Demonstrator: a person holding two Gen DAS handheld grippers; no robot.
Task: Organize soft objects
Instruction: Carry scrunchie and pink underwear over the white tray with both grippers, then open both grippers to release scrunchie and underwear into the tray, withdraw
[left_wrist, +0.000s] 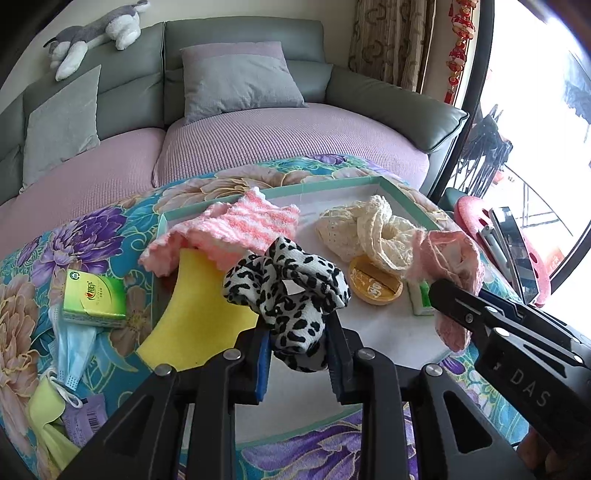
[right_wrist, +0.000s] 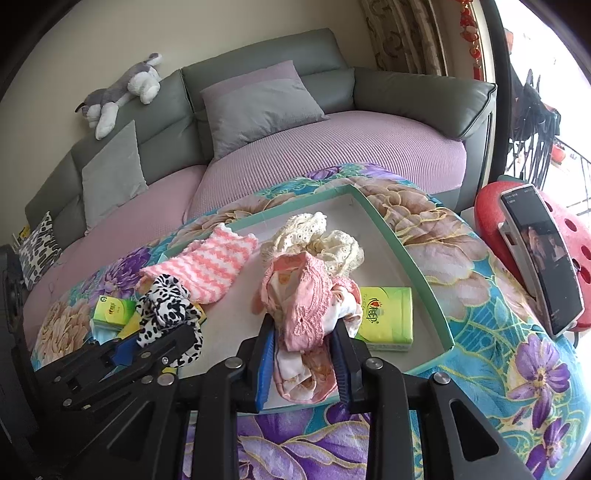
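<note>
Left gripper (left_wrist: 297, 363) pinches a limp spotted scrunchie (left_wrist: 291, 291), right gripper (right_wrist: 304, 365) a floppy pink cloth (right_wrist: 306, 306); both light, best gripped at bunched folds above the tray (right_wrist: 424, 280).

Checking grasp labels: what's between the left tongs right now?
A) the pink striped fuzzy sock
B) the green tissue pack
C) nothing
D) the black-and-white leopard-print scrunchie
D: in the left wrist view the left tongs pinch the leopard-print scrunchie above the tray, while the pink striped sock lies in the tray.
</note>
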